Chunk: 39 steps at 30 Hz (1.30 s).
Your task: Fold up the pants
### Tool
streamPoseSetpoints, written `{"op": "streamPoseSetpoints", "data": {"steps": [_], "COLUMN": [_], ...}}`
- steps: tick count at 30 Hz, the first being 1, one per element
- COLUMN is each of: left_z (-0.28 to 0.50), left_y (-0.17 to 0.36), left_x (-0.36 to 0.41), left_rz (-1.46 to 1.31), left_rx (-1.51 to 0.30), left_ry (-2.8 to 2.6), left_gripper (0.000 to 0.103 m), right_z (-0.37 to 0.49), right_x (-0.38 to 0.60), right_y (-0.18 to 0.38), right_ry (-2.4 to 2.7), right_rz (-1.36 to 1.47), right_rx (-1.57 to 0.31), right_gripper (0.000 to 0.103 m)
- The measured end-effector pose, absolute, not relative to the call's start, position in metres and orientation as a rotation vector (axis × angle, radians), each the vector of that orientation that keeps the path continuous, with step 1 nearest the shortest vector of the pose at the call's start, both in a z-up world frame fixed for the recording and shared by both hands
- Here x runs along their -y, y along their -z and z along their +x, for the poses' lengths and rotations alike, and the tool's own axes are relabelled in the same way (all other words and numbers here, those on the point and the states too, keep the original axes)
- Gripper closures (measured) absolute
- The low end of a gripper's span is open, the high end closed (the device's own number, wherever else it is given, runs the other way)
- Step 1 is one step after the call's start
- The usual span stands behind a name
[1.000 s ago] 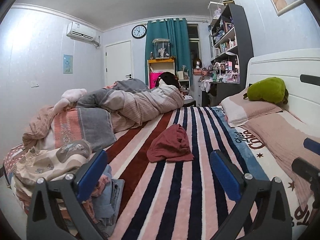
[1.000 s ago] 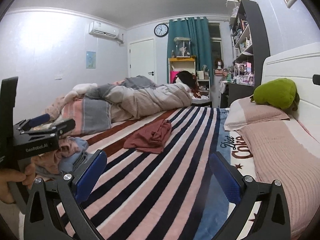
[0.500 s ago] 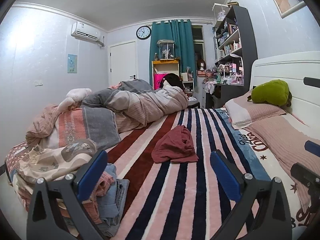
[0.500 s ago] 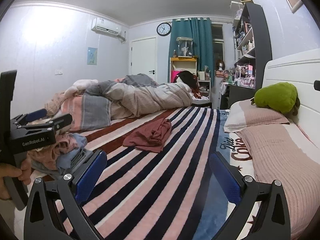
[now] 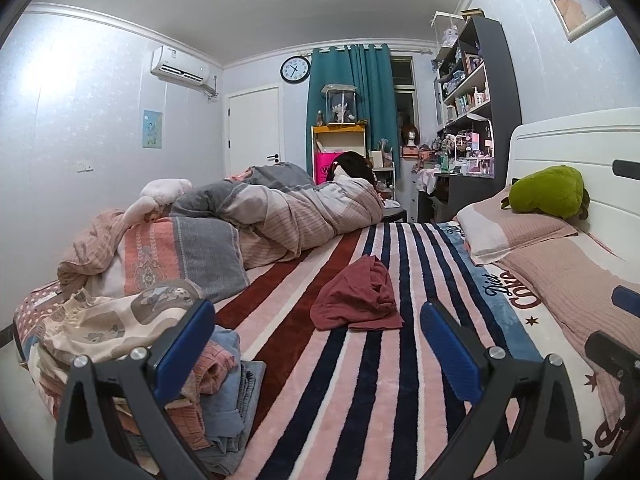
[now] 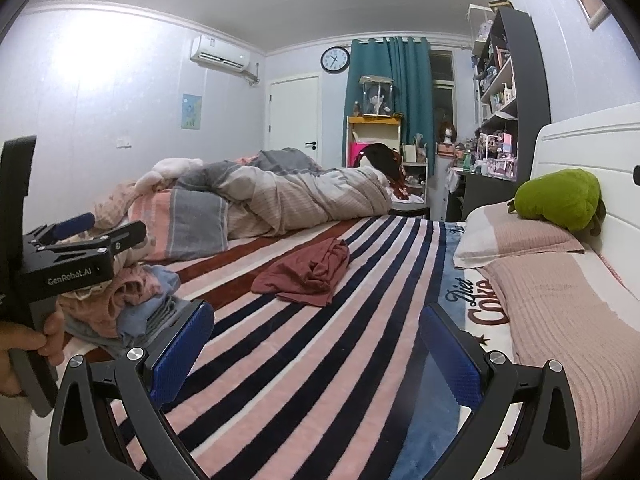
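A crumpled dark red pair of pants [image 5: 358, 298] lies in the middle of the striped blanket [image 5: 360, 400]; it also shows in the right wrist view [image 6: 310, 272]. My left gripper [image 5: 316, 344] is open and empty, held above the blanket just short of the pants. My right gripper [image 6: 316, 350] is open and empty, further back and to the right of the pants. The left gripper's body [image 6: 76, 260] shows at the left of the right wrist view, held in a hand.
A pile of folded clothes [image 5: 188, 364] sits at the bed's left edge. A rumpled duvet [image 5: 288, 210] lies across the far end. Pillows [image 5: 516, 236] and a green plush toy [image 5: 550, 192] lie at the right by the headboard [image 5: 568, 148].
Both grippers have drifted slightly; the views shifted a little, with the pants now a bit closer to centre. Both stay open.
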<state>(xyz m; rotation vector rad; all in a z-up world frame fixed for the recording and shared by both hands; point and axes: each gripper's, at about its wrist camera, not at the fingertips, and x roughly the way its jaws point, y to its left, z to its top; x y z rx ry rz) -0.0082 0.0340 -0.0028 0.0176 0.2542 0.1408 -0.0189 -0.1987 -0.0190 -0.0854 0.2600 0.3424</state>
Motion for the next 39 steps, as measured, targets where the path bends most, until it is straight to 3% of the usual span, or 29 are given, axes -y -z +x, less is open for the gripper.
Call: {"op": "streamPoseSetpoints", "data": {"steps": [39], "left_z": [-0.0038], "left_y": [0.0045], "left_x": [-0.0346], "left_rz": [0.016], "left_rx": [-0.256], "left_ry": [-0.151], "left_gripper": [0.002], "right_z": [-0.0110], "right_x": [0.2040], "right_y": [0.0204], "right_ry": [-0.356], "right_rz": [-0.049], "right_rx": [-0.283], "right_gripper": [0.001]}}
